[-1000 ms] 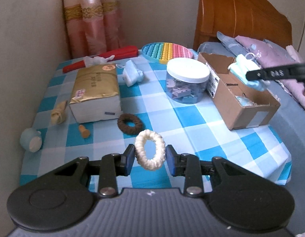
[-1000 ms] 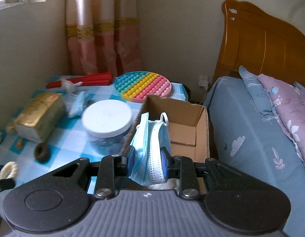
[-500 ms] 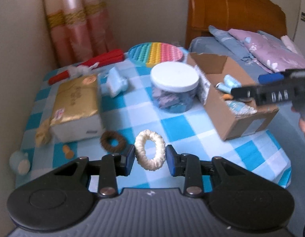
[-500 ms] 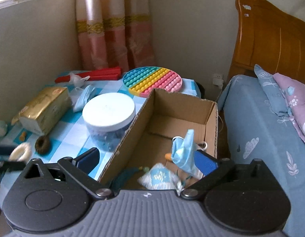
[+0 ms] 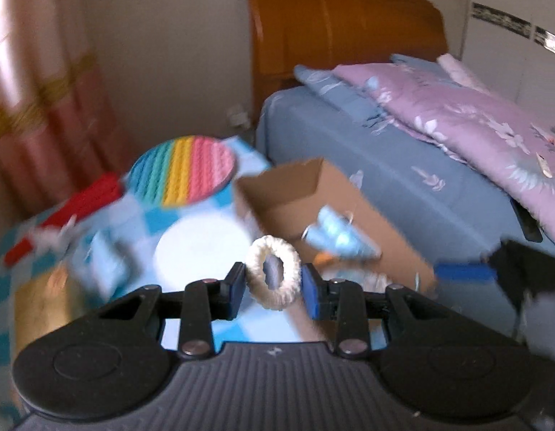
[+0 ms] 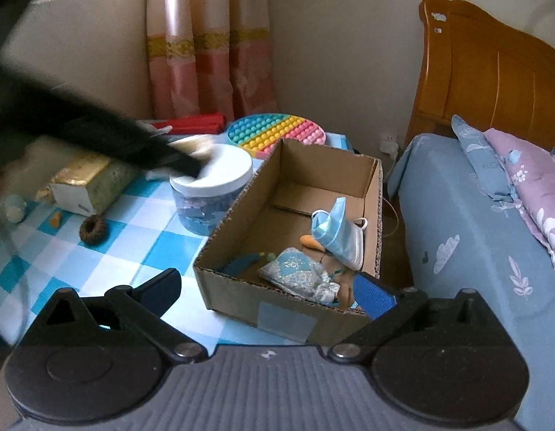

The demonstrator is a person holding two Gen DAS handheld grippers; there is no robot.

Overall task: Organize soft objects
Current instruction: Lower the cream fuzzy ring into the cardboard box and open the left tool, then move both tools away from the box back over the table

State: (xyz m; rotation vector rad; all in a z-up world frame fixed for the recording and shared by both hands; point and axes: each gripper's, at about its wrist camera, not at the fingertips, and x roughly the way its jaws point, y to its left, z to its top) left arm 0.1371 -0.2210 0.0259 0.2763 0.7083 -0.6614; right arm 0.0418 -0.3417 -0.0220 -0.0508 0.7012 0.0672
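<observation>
- While airborne near the cardboard box, the left gripper clenched a fuzzy cream hair tie.
- Right gripper hovered released; a crumpled blue mask lay inside the box.

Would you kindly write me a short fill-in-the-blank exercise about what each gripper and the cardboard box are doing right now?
1. The left gripper is shut on a cream fabric ____.
2. The right gripper holds nothing; its jaws stand ____.
3. The light blue face mask lies inside the brown cardboard ____.
4. The brown hair scrunchie rests on the blue-and-white ____ tablecloth.

Missing words: scrunchie; open; box; checked
</observation>
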